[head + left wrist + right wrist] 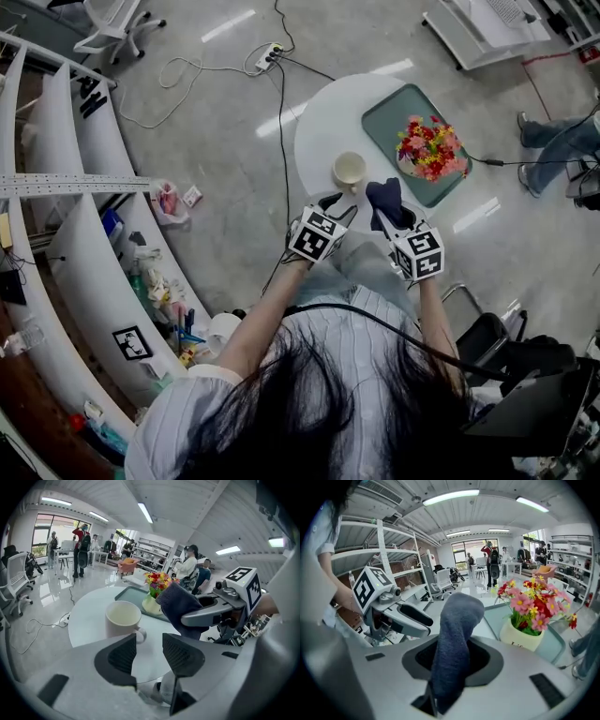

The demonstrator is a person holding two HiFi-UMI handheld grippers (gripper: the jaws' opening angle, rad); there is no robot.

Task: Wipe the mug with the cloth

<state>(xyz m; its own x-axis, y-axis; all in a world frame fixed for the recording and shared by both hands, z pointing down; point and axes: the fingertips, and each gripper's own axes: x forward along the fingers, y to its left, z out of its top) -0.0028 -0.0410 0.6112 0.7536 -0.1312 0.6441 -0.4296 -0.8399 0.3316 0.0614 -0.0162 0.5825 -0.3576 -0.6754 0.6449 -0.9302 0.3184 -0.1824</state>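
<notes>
Mug near table edge, just beside tray.

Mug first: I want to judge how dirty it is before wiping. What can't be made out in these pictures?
- mug: base hidden behind the left gripper in the left gripper view; too small for stains in the head view; absent from the right gripper view.
- cloth: lower end buried inside the shut right gripper.
- flower pot: print cut off by that gripper's body.

left gripper: we hold its jaws apart, nothing between them | right gripper: our jaws clamp the cloth | both: side by side, tipped downward
</notes>
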